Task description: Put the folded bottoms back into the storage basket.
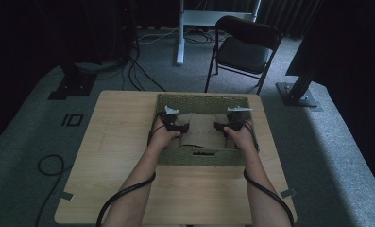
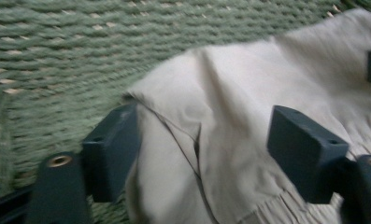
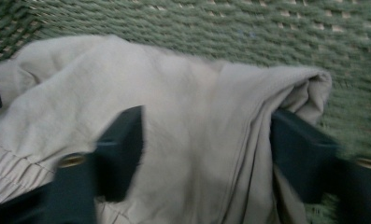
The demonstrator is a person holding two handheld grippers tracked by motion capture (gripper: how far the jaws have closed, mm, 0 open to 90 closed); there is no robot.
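In a dim room with a folding chair (image 1: 244,47) behind it, a wooden table (image 1: 119,142) carries a green woven basket (image 1: 201,98), and in it we see a folded beige garment (image 1: 201,130) lying on the bottom. Our left gripper (image 1: 179,126) stands over the garment's left end with its jaws spread apart, cloth between them but not pinched. Our right gripper (image 1: 221,126) stands likewise at the right end, jaws wide, straddling the folded edge beside the basket wall.

Dim room — grey carpet (image 1: 29,142), a black folding chair (image 1: 244,49) behind the wooden table (image 1: 114,142), dark curtains (image 1: 289,14) beyond.
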